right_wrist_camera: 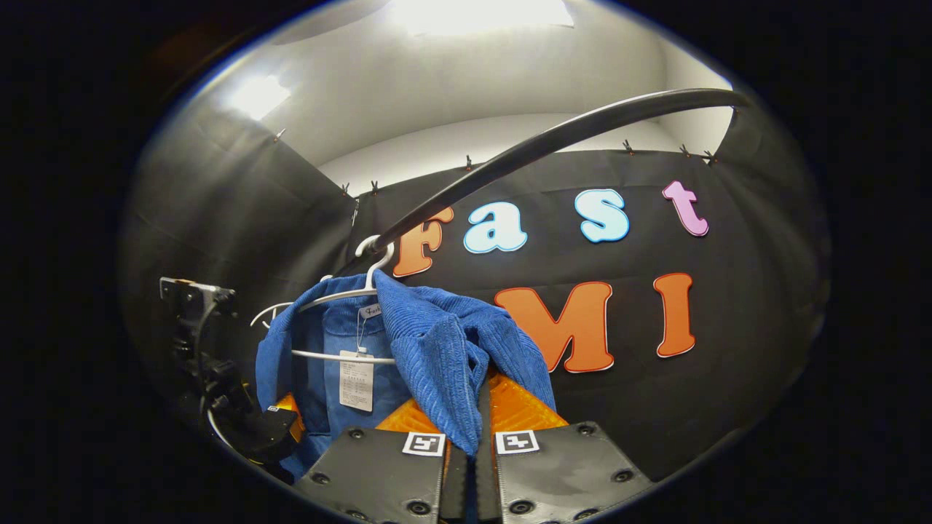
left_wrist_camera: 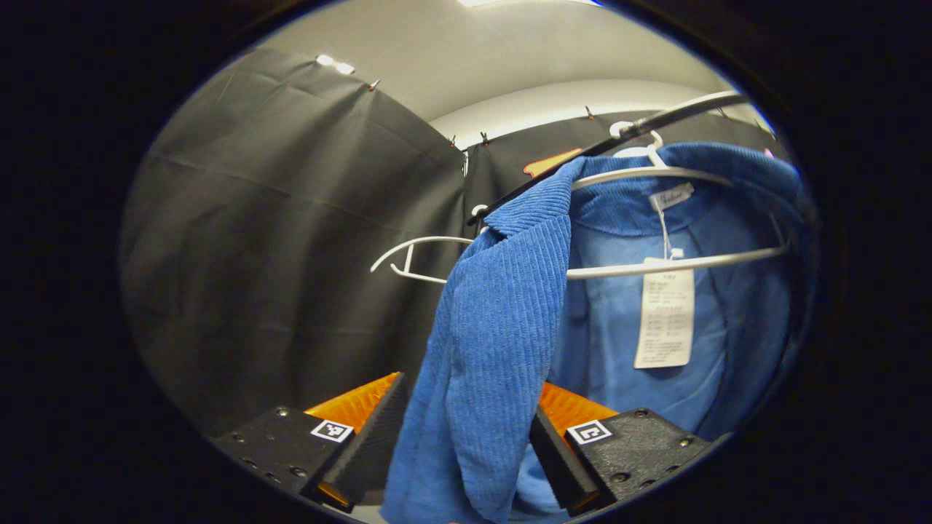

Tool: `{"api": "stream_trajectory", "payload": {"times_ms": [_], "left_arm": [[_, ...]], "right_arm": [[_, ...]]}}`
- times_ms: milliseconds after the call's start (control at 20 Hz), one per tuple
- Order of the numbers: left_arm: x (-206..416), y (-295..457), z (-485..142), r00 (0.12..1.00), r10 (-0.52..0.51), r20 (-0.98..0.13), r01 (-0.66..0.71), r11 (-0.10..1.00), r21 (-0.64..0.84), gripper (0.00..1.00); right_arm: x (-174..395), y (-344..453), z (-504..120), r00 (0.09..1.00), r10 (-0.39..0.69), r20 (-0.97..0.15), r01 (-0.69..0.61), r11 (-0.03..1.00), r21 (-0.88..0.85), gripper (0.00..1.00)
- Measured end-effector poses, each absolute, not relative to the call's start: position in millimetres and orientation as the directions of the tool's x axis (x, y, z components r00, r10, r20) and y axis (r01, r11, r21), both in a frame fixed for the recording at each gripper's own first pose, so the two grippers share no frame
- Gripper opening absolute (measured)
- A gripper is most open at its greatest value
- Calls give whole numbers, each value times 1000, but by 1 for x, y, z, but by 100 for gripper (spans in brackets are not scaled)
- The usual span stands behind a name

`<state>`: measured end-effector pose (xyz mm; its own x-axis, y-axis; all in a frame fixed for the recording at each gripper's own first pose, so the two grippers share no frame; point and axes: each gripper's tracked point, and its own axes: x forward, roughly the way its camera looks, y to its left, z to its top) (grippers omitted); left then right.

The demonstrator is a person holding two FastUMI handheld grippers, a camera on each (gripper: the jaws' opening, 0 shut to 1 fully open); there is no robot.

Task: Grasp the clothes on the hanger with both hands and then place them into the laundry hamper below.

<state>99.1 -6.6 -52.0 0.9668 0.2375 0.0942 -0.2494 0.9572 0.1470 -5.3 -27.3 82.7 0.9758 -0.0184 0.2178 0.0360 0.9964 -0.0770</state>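
Note:
A blue corduroy jacket [left_wrist_camera: 495, 327] hangs on a white hanger [left_wrist_camera: 655, 268] from a black rail [left_wrist_camera: 582, 153]. In the left gripper view its front panel drops down between the fingers of my left gripper [left_wrist_camera: 466, 444], whose jaws stand wide apart around the cloth. In the right gripper view the jacket [right_wrist_camera: 437, 342] hangs from its hanger [right_wrist_camera: 342, 295], and a fold of its right shoulder runs down into my right gripper [right_wrist_camera: 471, 451]. That gripper's fingers are shut tight on the fold. The left gripper [right_wrist_camera: 269, 429] sits at the jacket's lower left edge.
An empty white hanger [left_wrist_camera: 415, 247] hangs farther along the rail behind the jacket. A white paper tag [left_wrist_camera: 664, 313] dangles inside the collar. The rail [right_wrist_camera: 553, 138] curves overhead, with the black cloth wall close behind it.

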Motion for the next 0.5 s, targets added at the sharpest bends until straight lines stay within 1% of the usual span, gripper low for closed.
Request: {"api": "stream_trajectory", "payload": {"times_ms": [50, 150, 200, 250, 300, 350, 500], "left_arm": [[100, -7, -49, 970, 222, 99, -234, 961, 147, 82], [97, -10, -42, 977, 185, 110, -198, 972, 126, 54], [96, -10, -40, 979, 169, 115, -184, 974, 136, 40], [95, -4, -36, 980, 158, 121, -177, 971, 162, 26], [96, -1, -31, 982, 143, 125, -165, 968, 188, 12], [95, 2, -25, 982, 133, 133, -157, 968, 195, 6], [91, 30, 13, 966, 176, 190, -206, 967, 148, 8]], "right_arm": [[-5, -28, 82, 976, -20, 218, 38, 996, -78, 12], [-5, -30, 81, 975, -32, 219, 50, 996, -77, 12], [-3, -34, 81, 974, -45, 223, 64, 995, -78, 7], [-3, -37, 82, 972, -56, 230, 74, 995, -73, 12], [-3, -38, 83, 969, -64, 239, 82, 995, -64, 12], [-4, -41, 83, 965, -76, 250, 93, 994, -56, 12], [-7, -58, 90, 941, -158, 299, 183, 982, -55, 12]]}}
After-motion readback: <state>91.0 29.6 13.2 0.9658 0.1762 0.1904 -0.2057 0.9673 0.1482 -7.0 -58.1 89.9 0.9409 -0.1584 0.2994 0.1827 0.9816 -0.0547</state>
